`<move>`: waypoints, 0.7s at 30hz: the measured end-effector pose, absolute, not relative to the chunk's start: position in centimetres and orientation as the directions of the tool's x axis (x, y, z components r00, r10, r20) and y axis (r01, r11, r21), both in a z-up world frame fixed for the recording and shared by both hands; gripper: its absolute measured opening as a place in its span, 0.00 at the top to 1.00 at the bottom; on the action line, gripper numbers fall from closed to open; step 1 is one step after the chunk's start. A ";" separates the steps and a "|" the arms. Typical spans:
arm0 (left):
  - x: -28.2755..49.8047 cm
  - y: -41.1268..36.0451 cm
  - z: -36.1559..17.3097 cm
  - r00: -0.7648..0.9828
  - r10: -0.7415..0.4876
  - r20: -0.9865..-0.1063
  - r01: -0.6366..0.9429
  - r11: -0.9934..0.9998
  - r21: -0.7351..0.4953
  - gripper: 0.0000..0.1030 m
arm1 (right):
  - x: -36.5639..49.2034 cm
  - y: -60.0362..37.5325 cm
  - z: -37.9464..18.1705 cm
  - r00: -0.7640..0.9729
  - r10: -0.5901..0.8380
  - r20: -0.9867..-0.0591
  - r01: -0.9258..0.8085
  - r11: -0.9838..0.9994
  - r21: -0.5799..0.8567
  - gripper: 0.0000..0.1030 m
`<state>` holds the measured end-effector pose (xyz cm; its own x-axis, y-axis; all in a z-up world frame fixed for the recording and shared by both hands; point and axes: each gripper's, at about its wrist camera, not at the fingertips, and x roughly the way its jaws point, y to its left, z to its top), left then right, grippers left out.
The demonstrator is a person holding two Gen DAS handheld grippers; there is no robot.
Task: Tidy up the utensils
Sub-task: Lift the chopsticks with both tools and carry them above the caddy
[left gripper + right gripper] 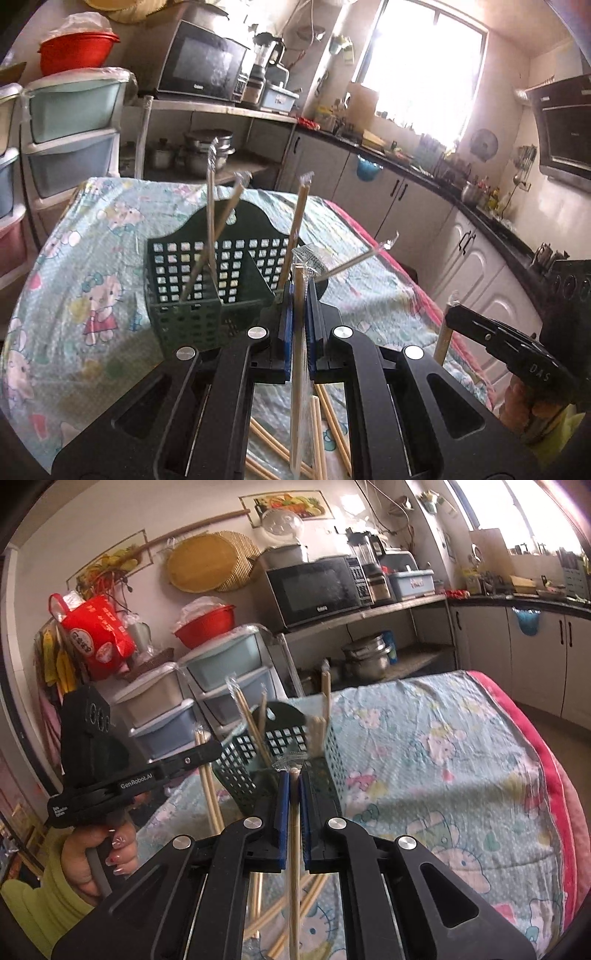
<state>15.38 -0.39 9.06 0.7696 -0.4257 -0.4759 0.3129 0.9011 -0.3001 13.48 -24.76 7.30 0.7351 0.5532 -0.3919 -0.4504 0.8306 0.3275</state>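
My left gripper (300, 291) is clamped on one wrapped chopstick pair (298, 354), held upright between the blue pads. My right gripper (291, 775) is likewise closed on another wrapped chopstick pair (294, 849), also upright. The green basket (192, 317) stands on the patterned tablecloth (74, 280), just beyond both grippers; several wrapped chopsticks (212, 206) already lean inside its compartments. Loose chopsticks (332, 424) lie on the cloth near me, below the jaws. Far behind: microwave (203, 66) on a shelf and plastic drawers (70, 140) to the left.
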 end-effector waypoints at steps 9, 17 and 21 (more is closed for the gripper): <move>14.6 0.8 11.0 0.811 -0.396 -0.431 0.292 0.912 -0.289 0.97 | 13.0 -23.8 10.1 0.770 0.554 -0.316 -0.479 0.830 0.287 0.94; 14.3 2.0 13.1 0.844 -0.365 -0.393 0.273 0.923 -0.271 0.97 | 13.5 -22.5 11.7 0.779 0.567 -0.270 -0.504 0.821 0.268 0.94; 14.4 2.9 14.3 0.864 -0.346 -0.366 0.260 0.929 -0.264 0.97 | 14.2 -21.8 12.4 0.780 0.574 -0.250 -0.515 0.815 0.265 0.94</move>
<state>14.36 2.87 14.28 0.8642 -0.3457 -0.3656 0.2601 0.9289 -0.2635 14.20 -21.79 12.45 0.7798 0.5740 -0.2500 -0.5152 0.8152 0.2647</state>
